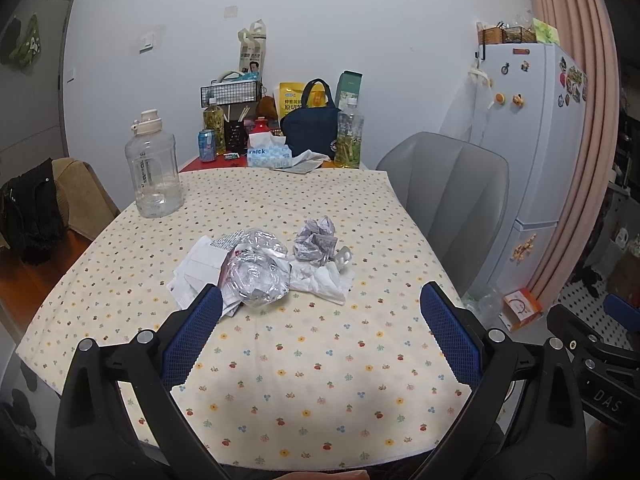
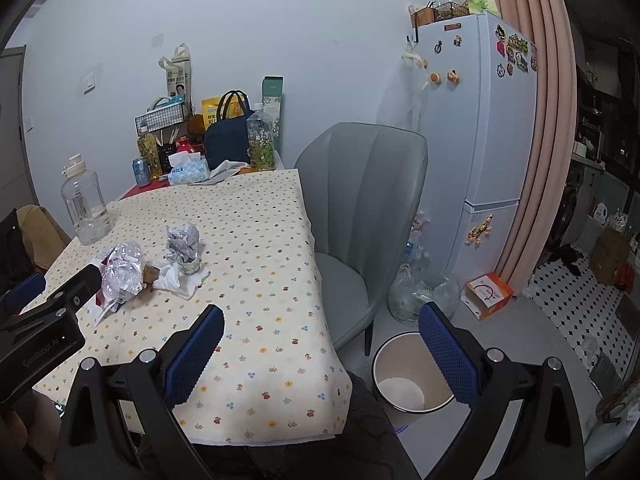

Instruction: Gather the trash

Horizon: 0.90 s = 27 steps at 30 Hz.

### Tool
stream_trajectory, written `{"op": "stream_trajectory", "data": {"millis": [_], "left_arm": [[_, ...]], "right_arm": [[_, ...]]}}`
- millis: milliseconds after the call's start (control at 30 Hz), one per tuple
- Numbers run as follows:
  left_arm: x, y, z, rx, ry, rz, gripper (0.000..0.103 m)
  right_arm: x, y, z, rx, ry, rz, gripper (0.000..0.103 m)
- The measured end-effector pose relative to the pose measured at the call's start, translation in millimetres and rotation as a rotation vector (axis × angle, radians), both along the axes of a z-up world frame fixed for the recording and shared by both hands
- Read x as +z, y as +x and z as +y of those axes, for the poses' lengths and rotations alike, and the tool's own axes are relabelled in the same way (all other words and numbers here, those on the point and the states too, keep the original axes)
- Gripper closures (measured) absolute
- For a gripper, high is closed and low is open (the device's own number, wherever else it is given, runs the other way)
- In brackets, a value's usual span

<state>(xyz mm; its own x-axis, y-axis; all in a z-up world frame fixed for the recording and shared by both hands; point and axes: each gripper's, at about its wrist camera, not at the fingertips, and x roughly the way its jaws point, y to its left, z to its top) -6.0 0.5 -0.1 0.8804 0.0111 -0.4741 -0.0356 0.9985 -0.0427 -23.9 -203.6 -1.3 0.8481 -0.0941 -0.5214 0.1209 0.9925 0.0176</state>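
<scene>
A heap of trash lies mid-table: a crushed clear plastic bottle (image 1: 256, 276), white papers and a carton (image 1: 200, 264), a crumpled printed paper ball (image 1: 316, 240) and a white tissue (image 1: 320, 280). The heap also shows in the right wrist view, with the bottle (image 2: 122, 276) and paper ball (image 2: 183, 244). My left gripper (image 1: 320, 304) is open and empty, just short of the heap. My right gripper (image 2: 320, 320) is open and empty at the table's near right edge, above a white waste bin (image 2: 408, 376) on the floor.
A flowered tablecloth (image 1: 320, 360) covers the table. A big clear water jug (image 1: 154, 172) stands at the back left. Bottles, a tissue box (image 1: 268, 154) and a navy bag (image 1: 310, 132) crowd the far end. A grey chair (image 2: 360, 220) and fridge (image 2: 480, 140) are on the right.
</scene>
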Motion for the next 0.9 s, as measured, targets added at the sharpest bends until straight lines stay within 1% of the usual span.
{"op": "stream_trajectory", "data": {"millis": [900], "left_arm": [[-2.5,0.6,-2.1,0.006,-0.004,0.008,0.005]], "right_arm": [[-4.8,4.3,-6.7,-0.016,0.015,0.013,0.008]]}}
